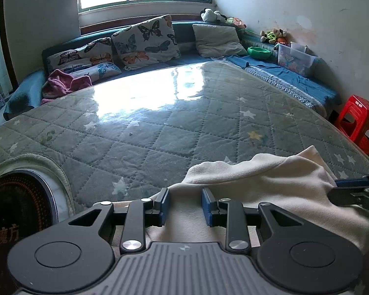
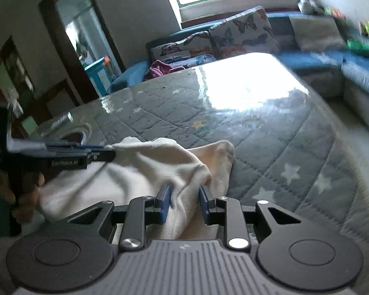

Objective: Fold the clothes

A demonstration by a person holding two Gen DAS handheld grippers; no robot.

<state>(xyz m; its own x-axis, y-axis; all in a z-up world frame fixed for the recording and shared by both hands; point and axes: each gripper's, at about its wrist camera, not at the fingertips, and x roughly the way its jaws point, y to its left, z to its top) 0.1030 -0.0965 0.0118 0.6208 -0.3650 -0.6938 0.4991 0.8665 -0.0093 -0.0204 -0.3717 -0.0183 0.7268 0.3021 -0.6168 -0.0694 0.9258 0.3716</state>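
Both tongs grip the cream garment (image 2: pixel 145 172) (bunched, stretched between them).

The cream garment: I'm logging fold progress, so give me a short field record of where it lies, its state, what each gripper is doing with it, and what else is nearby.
garment: cream garment, bunched, not yet flat
surface: quilted star-print table cover, under a glossy clear sheet
left gripper: cloth runs between its jaws; a gap shows at each pad
right gripper: a fold of cloth between its jaws
behind table: butterfly cushions, pink cloth
right side: red stool
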